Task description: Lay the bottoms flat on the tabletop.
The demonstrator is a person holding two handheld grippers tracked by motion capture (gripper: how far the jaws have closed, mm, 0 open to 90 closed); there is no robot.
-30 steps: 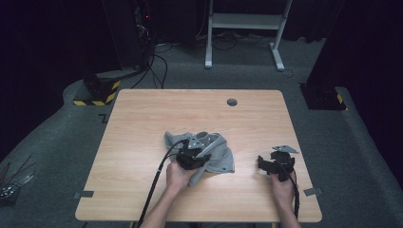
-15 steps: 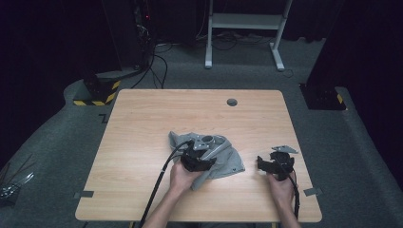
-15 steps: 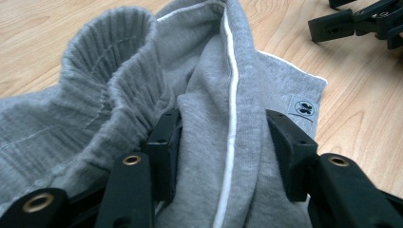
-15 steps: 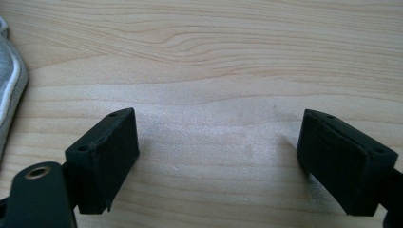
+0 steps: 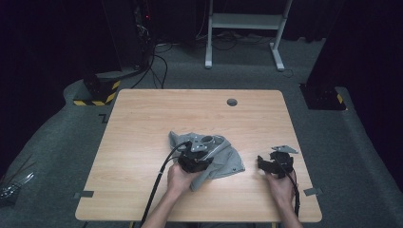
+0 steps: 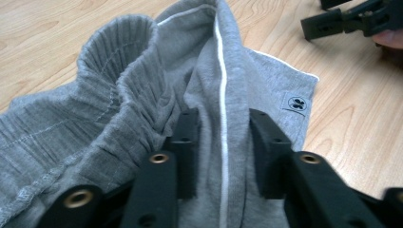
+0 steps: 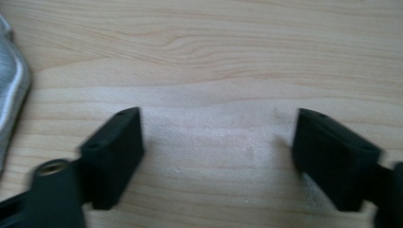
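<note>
A crumpled grey garment [image 5: 225, 161] with an elastic waistband and white piping lies on the wooden table [image 5: 142, 123]. My left gripper [image 5: 206, 159] rests on it. In the left gripper view the jaws have just been closing, and the left gripper [image 6: 223, 128] is shut on a fold of the garment [image 6: 119, 95] that carries the white piping. My right gripper [image 5: 266, 161] sits to the right of the cloth over bare wood. The right gripper [image 7: 218, 142] is open; its jaws have just been closing and nothing is between them. The garment's edge [image 7: 12, 95] shows at the far left.
A round cable hole [image 5: 232, 102] sits near the table's far edge. Black cables trail from both grippers toward the near edge. Beyond the table stand a white metal frame [image 5: 244, 21] and dark equipment on the floor. The right gripper [image 6: 351, 19] shows beyond the cloth.
My left gripper has shifted slightly to the right on the garment, and the cloth's near right corner has spread a little rightward. The right hand has stayed where it was.
</note>
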